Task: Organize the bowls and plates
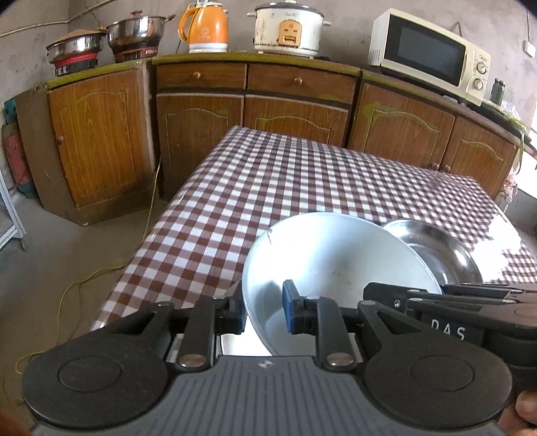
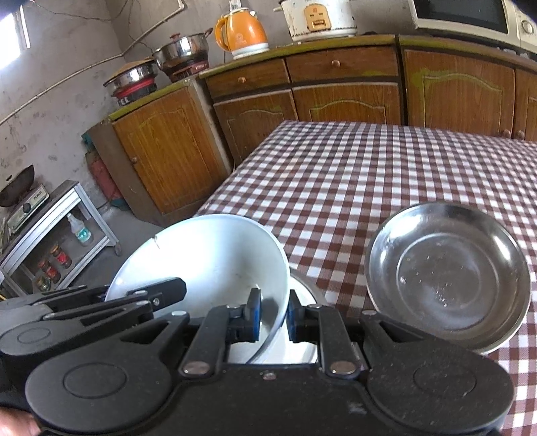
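Observation:
A white bowl [image 1: 335, 261] [image 2: 208, 255] hangs tilted just above the near part of the checked table [image 1: 268, 174] [image 2: 369, 167]. Both grippers hold it. My left gripper [image 1: 265, 308] is shut on its left rim. My right gripper [image 2: 273, 313] is shut on its right rim. Each gripper shows in the other's view, the right gripper [image 1: 436, 298] and the left gripper [image 2: 134, 298]. Under the bowl lies another white dish [image 2: 302, 345], mostly hidden. An empty steel plate [image 2: 446, 278] [image 1: 436, 248] rests on the cloth to the right of the bowl.
Wooden cabinets [image 1: 295, 110] line the wall behind the table, carrying pots [image 1: 134, 33], an orange kettle [image 1: 204, 26], a rice cooker [image 1: 288, 28] and a microwave [image 1: 429, 53]. A low metal stand [image 2: 50, 241] with bottles and a yellow cable [image 1: 84, 281] are on the floor to the left.

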The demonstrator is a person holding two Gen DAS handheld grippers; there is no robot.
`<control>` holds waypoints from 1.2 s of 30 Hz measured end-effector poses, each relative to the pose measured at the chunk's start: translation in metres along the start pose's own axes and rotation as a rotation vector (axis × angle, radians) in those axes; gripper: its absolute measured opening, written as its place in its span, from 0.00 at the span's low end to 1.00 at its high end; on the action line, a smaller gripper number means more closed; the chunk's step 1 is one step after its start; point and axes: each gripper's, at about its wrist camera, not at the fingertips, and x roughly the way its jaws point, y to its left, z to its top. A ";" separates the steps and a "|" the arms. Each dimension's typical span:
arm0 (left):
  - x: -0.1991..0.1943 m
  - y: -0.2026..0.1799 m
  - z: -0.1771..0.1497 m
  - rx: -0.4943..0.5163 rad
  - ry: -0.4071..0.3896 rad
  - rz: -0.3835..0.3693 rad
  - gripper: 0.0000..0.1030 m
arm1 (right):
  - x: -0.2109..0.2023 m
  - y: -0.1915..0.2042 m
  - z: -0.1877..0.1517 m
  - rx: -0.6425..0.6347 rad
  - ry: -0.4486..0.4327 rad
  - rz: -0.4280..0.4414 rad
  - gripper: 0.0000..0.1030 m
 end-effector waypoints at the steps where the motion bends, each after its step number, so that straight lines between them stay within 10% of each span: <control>1: 0.001 0.001 -0.001 -0.002 0.003 0.002 0.21 | 0.002 0.000 -0.002 -0.001 0.003 0.001 0.20; 36: 0.036 0.008 -0.029 -0.010 0.053 0.002 0.22 | 0.040 -0.008 -0.027 -0.072 0.060 -0.032 0.25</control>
